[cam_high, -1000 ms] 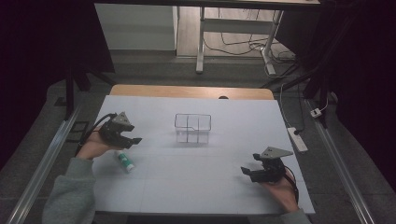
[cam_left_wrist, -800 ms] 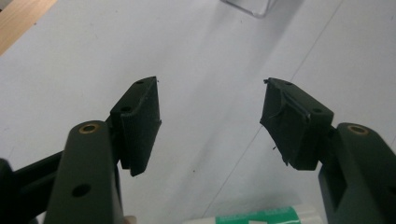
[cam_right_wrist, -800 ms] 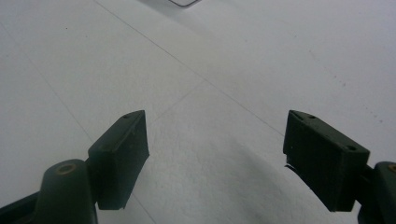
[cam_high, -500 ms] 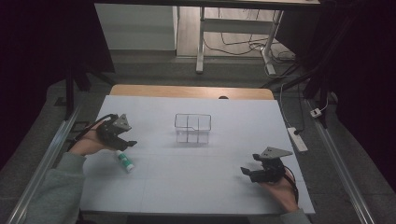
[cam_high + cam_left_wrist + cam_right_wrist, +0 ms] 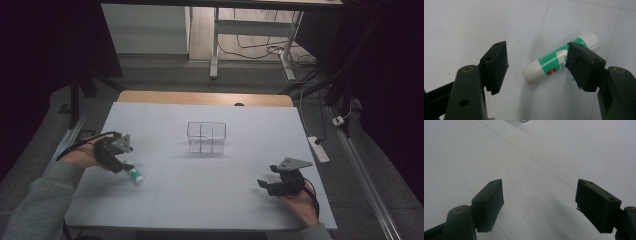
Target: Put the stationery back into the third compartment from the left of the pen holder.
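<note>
Glue stick (image 5: 560,61): smooth white cylinder with a green label band, lying flat on the matte white table sheet (image 5: 210,190). Left gripper (image 5: 537,63), jaws apart and gripping nothing, has lowered over it since a second ago; the stick lies between the pads, partly behind the right-hand one. Wire basket (image 5: 206,137) well beyond. Right gripper (image 5: 539,203), jaws wide, unmoved over bare sheet near the front edge.

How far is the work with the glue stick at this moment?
Done: nothing yet; the wire basket looks empty. In hand: the left gripper, jaws open, is over the glue stick lying on the table, not gripping it. Left: close, lift, probably carry to the basket. The right gripper waits open.
</note>
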Tool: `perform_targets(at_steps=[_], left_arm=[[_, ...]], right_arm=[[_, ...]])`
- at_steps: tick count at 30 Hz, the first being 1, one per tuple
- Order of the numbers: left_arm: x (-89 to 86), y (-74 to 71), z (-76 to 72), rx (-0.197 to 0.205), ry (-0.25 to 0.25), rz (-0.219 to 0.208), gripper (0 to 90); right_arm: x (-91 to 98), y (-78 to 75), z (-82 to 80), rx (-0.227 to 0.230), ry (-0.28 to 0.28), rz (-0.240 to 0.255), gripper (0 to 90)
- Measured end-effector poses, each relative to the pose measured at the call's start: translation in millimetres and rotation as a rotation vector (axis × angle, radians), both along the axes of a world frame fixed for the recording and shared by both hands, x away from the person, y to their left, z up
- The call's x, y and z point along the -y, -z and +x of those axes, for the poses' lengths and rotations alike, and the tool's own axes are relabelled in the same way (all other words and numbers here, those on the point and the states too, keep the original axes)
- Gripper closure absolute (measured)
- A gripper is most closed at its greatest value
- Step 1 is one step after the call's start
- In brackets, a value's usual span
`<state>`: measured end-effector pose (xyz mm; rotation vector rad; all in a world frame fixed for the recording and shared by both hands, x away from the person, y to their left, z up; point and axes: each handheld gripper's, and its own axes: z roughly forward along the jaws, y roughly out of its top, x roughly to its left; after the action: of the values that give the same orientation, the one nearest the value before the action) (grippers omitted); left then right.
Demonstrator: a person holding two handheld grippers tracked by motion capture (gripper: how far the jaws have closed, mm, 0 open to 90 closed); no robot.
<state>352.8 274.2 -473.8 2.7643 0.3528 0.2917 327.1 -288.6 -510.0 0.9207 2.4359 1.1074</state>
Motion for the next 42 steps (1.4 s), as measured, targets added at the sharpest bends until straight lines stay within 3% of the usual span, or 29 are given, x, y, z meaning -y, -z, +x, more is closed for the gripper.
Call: perform_targets(at_steps=[9, 14, 19, 31, 34, 37, 42], left_arm=[[2.7, 3.8, -3.1, -0.014, 0.132, 0.091, 33.4], [7.9, 6.6, -3.0, 0.003, 0.175, 0.177, 32.4], [11.7, 12.0, 1.8, -0.008, 0.202, 0.186, 33.0], [18.1, 21.7, 11.1, -0.038, 0.273, 0.257, 38.4], [21.0, 26.8, 12.7, -0.043, 0.305, 0.296, 39.6], [24.6, 33.4, 14.3, -0.047, 0.322, 0.341, 42.8], [24.6, 32.1, 16.8, -0.074, 0.354, 0.330, 55.5]], right_arm=[[0.1, 0.5, 0.2, 0.000, 0.003, -0.002, 22.3], [0.0, 0.6, 0.2, -0.005, 0.003, 0.008, 22.3], [0.9, -0.2, -0.1, -0.007, 0.004, 0.024, 22.3], [0.8, -0.1, 0.0, -0.012, 0.003, 0.017, 22.3], [0.8, 0.4, 0.2, -0.010, 0.005, 0.015, 22.3], [0.7, 0.6, 0.3, -0.012, 0.003, 0.018, 22.3], [0.8, 0.9, 0.5, -0.014, 0.006, 0.020, 22.3]])
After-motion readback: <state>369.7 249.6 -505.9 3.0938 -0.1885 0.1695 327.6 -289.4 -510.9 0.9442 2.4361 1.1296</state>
